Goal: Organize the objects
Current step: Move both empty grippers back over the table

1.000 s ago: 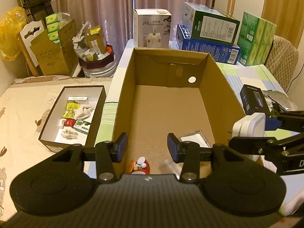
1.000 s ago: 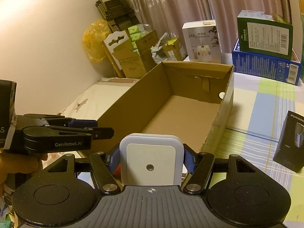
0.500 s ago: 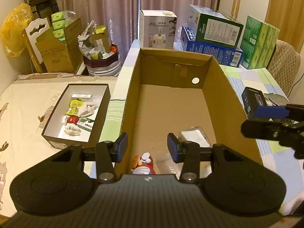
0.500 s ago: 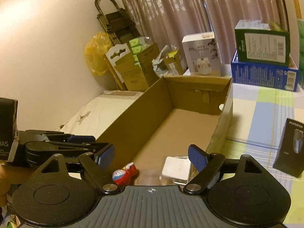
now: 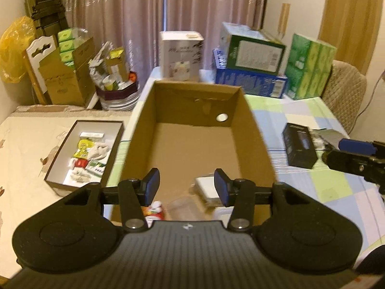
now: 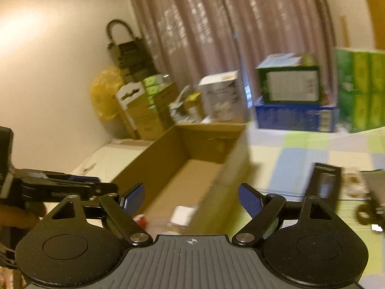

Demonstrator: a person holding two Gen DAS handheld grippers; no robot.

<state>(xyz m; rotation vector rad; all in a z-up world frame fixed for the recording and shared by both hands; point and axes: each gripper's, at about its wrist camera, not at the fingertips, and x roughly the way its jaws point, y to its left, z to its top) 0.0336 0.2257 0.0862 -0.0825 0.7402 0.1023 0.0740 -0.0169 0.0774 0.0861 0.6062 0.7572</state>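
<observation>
Inside the long cardboard box (image 5: 192, 149), at its near end, lie a white flat device (image 5: 207, 187), a small red-and-white figure (image 5: 155, 210) and some clear wrapping, all blurred. The box's long axis runs away from the left camera toward the curtain, and its far half is bare. Above that near end the left gripper (image 5: 186, 187) hangs with its jaws wide apart, holding nothing. The right gripper (image 6: 191, 197) is also spread wide and empty, over the box's right wall; its view is motion-blurred. On the checked tablecloth to the right a black carton (image 5: 299, 145) lies apart from the box. Left of the box, a shallow dark tray (image 5: 60, 153) holds small packets.
</observation>
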